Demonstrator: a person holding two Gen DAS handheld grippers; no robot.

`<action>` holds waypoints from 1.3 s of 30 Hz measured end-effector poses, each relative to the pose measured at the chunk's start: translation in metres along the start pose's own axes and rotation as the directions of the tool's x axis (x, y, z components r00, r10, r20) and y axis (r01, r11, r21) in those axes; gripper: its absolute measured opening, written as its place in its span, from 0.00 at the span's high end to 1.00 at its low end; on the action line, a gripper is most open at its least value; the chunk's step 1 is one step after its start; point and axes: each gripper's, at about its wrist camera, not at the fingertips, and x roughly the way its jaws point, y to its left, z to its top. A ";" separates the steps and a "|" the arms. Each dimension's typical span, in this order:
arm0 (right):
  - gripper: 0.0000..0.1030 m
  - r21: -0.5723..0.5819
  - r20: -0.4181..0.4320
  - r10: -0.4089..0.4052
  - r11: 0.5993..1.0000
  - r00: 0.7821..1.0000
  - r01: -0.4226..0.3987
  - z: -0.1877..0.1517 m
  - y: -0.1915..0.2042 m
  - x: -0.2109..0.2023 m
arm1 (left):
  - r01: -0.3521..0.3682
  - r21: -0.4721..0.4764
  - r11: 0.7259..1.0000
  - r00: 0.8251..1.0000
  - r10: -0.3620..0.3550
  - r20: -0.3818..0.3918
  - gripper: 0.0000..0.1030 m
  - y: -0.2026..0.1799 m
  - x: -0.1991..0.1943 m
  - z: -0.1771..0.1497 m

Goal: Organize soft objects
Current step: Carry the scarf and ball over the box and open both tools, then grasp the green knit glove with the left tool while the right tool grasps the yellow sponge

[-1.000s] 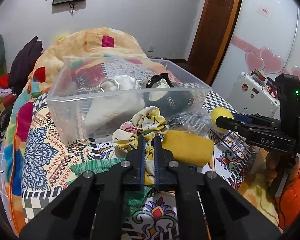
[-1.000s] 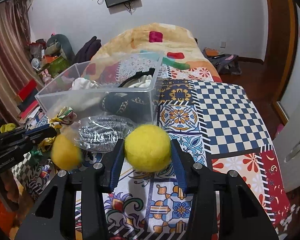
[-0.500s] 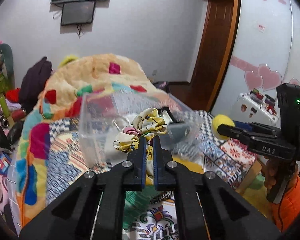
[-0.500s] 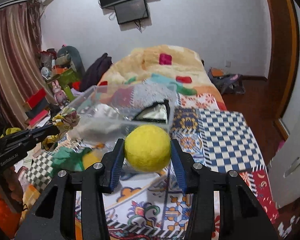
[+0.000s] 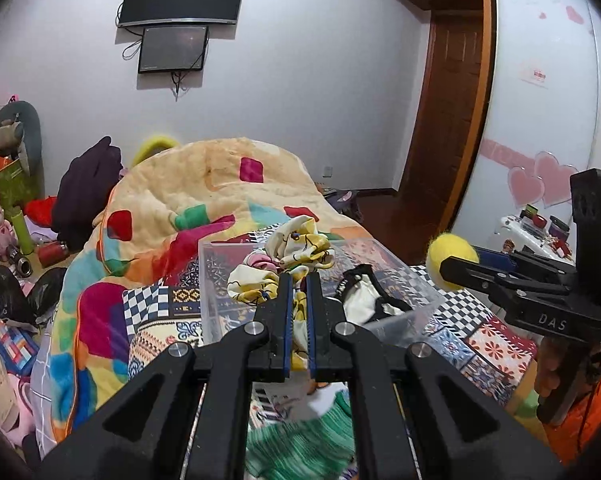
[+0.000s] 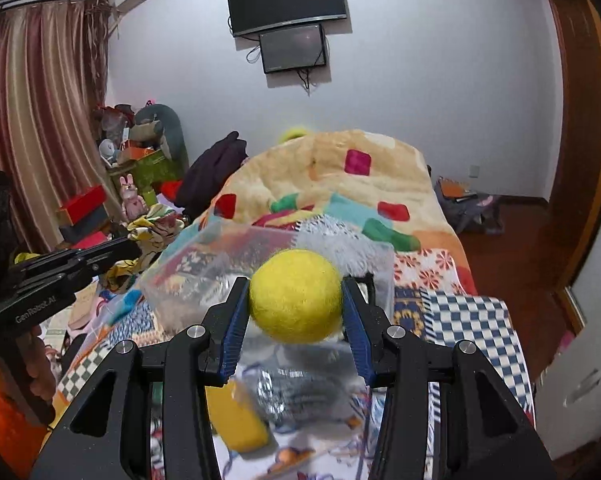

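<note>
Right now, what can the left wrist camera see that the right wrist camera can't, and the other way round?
Only the left wrist view shows the black-and-white garment in the clear plastic box and the green knitted cloth. Only the right wrist view shows the striped curtain, a crinkly silver bag and a flat yellow pad. Both show the fuzzy yellow ball and the yellow floral scarf.

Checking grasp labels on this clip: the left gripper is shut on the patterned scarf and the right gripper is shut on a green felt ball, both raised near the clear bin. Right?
Not quite. The felt ball in the right gripper is yellow, not green, as the right wrist view shows. The rest holds: the left gripper is shut on the patterned scarf, both raised near the clear bin.
</note>
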 end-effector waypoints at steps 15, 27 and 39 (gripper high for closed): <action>0.59 0.018 -0.130 0.021 1.000 0.991 -0.018 -0.001 -0.001 0.070 | -0.015 -0.060 0.998 0.990 0.007 -0.138 0.95 0.024 0.064 -0.010; 0.57 -0.002 -0.212 0.026 1.000 0.977 -0.027 -0.008 0.004 0.085 | -0.017 -0.053 0.998 0.982 0.007 -0.190 0.90 0.021 0.077 -0.017; 0.42 -0.029 -0.146 -0.004 1.000 0.989 0.000 -0.003 0.004 0.051 | -0.013 -0.047 0.999 0.993 0.007 -0.121 0.52 0.015 0.038 -0.014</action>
